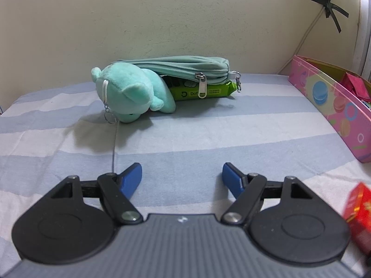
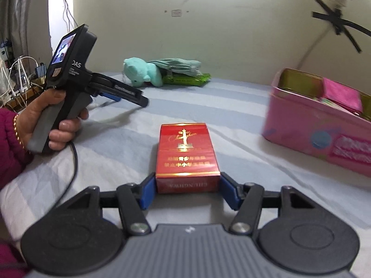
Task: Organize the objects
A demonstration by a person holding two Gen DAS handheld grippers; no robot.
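Note:
My right gripper (image 2: pixel 187 191) is shut on a red cigarette pack (image 2: pixel 185 153) and holds it above the striped bed sheet (image 2: pixel 208 106). The pack also shows blurred at the right edge of the left wrist view (image 1: pixel 359 208). My left gripper (image 1: pixel 182 176) is open and empty, low over the sheet; it also shows in the right wrist view (image 2: pixel 129 92). A teal plush toy (image 1: pixel 129 90) lies ahead of it, with a teal zip pouch (image 1: pixel 185 69) resting on a green packet (image 1: pixel 204 92). A pink tin box (image 2: pixel 320 120) stands to the right, holding a pink packet (image 2: pixel 340 95).
The wall (image 1: pixel 185 23) runs behind the bed. A taped cable (image 1: pixel 329 2) hangs on it at the right. Chargers and cables (image 2: pixel 20 76) crowd the far left beyond the bed edge. The pink box also shows at the right in the left wrist view (image 1: pixel 336 104).

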